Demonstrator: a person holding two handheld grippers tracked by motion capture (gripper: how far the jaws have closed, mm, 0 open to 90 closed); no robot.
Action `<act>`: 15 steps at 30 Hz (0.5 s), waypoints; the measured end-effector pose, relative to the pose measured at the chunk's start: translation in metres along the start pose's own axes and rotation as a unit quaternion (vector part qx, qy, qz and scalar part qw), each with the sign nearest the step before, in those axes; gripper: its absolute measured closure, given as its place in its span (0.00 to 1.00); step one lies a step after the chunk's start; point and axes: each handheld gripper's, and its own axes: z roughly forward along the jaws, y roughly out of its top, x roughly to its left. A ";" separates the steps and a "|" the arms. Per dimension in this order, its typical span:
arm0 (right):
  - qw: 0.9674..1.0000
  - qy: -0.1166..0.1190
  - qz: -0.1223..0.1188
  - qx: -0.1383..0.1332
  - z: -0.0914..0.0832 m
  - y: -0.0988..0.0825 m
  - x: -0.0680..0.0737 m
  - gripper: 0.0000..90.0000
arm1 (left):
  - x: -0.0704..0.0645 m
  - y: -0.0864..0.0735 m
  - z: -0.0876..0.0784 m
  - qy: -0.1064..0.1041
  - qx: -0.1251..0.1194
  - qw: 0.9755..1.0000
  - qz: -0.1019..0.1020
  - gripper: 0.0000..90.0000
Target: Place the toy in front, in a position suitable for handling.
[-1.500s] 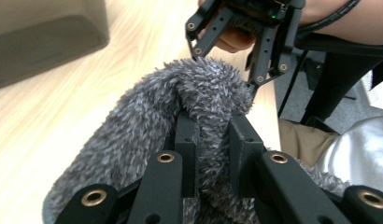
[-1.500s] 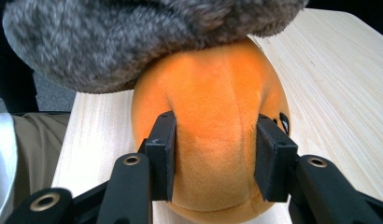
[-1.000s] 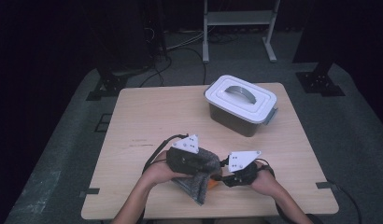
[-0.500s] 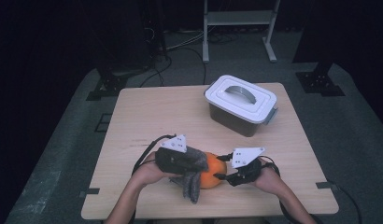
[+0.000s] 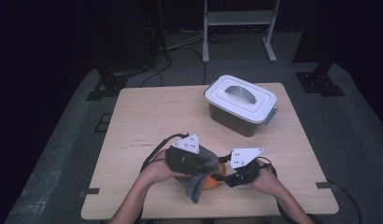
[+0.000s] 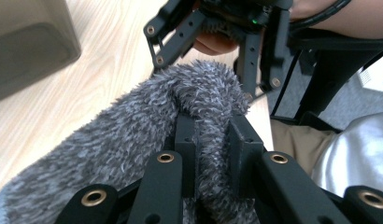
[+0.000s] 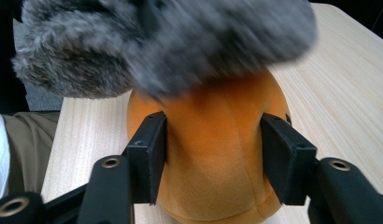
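Item: 1 orange soft toy (image 7: 213, 154), near edge of table (image 5: 147, 112), at the middle. Right gripper (image 7: 213, 149): jaws part-open, just closing, pads pressed into the toy's sides. Left gripper (image 6: 213, 140): jaws shut on a fold of the grey furry cloth (image 6: 133, 135), which drapes over the toy's top. Step judged: rubbing or covering the toy with the cloth while it is steadied. Next move calls for a firm right grip and a drag of the cloth. Far right: 1 lidded box (image 5: 241, 105). Toy's shape mostly hidden; cloth blurred in right gripper view
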 end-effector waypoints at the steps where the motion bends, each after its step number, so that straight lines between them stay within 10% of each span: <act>1: 1.000 -0.002 -0.002 0.001 0.000 0.000 0.001 0.50 | 0.001 0.001 0.003 -0.001 0.003 1.000 -0.003 0.85; 15: 1.000 -0.005 0.005 0.002 -0.004 -0.009 -0.004 0.65 | 0.013 -0.015 -0.014 0.019 -0.017 0.999 -0.039 0.84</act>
